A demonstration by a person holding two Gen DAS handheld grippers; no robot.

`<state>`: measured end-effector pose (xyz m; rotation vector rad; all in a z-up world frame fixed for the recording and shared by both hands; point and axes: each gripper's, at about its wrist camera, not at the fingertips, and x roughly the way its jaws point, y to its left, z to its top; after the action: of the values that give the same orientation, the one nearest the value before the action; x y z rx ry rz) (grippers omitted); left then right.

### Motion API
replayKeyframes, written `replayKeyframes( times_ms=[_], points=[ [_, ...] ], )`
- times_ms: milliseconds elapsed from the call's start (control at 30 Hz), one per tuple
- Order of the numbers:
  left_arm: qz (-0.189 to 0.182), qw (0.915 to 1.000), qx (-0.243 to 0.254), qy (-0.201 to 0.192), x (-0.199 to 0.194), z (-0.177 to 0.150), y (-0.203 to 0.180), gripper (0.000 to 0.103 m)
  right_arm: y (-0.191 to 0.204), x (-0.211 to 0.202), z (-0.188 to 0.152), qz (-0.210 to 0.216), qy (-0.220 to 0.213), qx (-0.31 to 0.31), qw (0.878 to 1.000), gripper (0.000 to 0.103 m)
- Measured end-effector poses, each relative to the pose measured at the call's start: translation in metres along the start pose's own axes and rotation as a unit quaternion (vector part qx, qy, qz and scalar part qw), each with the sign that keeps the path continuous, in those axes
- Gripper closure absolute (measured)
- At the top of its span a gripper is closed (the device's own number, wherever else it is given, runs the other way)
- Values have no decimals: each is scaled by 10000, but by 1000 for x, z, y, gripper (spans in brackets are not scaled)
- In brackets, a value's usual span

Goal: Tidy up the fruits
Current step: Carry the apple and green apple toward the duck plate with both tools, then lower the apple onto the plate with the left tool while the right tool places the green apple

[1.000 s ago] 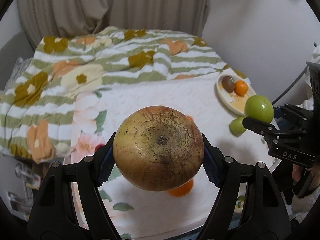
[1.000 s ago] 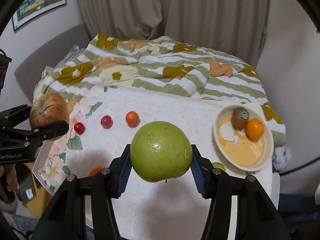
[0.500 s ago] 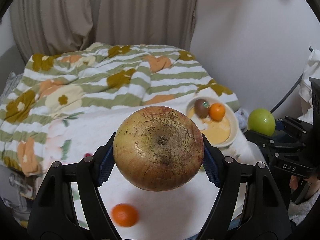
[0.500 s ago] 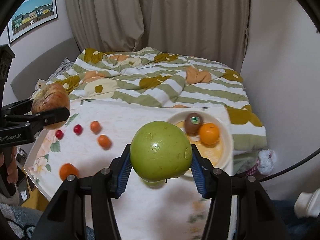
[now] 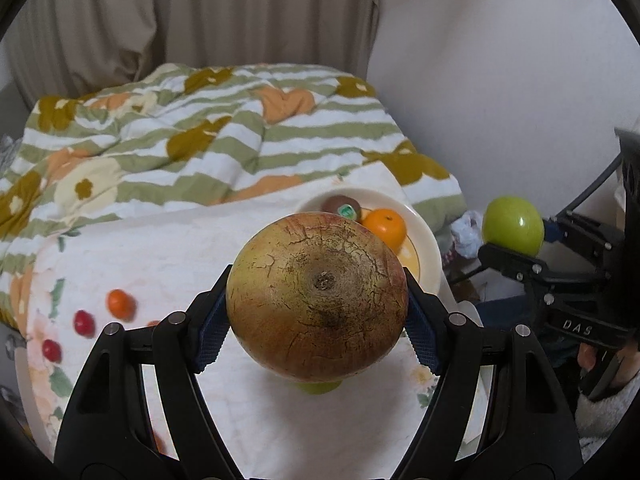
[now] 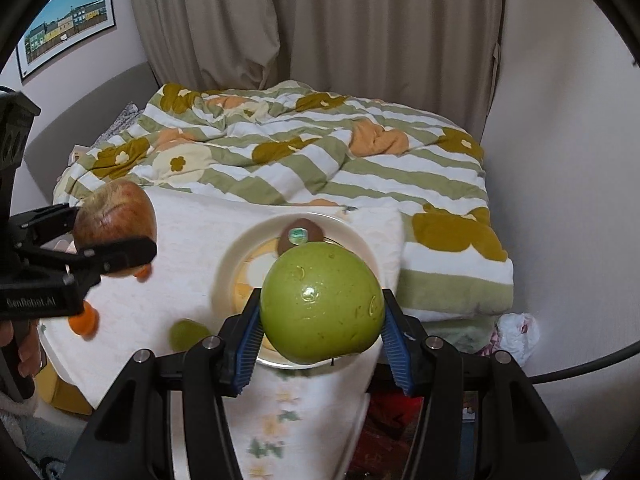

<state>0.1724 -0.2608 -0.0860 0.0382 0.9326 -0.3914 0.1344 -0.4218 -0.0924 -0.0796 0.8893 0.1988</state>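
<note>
A: Left gripper (image 5: pixel 318 306) first. We see its blue pads pressed on either side of a big russet apple (image 5: pixel 318 298), jaws spread fairly wide around it, apple off the table.

B: Agreed. Right gripper (image 6: pixel 322 314): jaws narrower, clamped on a green apple (image 6: pixel 322 300), also held in the air, over the near part of the cream plate (image 6: pixel 228 264).

A: On the plate we can see a kiwi (image 5: pixel 342 205) with a sticker and an orange (image 5: pixel 385 224), side by side at the far side.

B: The plate sits at the right end of the floral-cloth table (image 5: pixel 160 248). Loose fruit: a small orange (image 5: pixel 120 303) and two red cherries (image 5: pixel 84 322) at the left end, a small green fruit (image 6: pixel 186 334) just left of the plate.

A: Striped quilt (image 6: pixel 320 152) behind the table. Left part blurred.
</note>
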Motion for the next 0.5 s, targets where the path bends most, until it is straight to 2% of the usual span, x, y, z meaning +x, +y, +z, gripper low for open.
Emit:
replayKeyframes(
  times_ms=[233,500],
  points=[
    [-189,9980,353,493,50,2,-26,20,-26,18,-6,-6,156,268,9995,52],
    [-436,9904,684,1119,108,-5,-37,20,-41,35,-17,-144,366,609,9974,52]
  ],
)
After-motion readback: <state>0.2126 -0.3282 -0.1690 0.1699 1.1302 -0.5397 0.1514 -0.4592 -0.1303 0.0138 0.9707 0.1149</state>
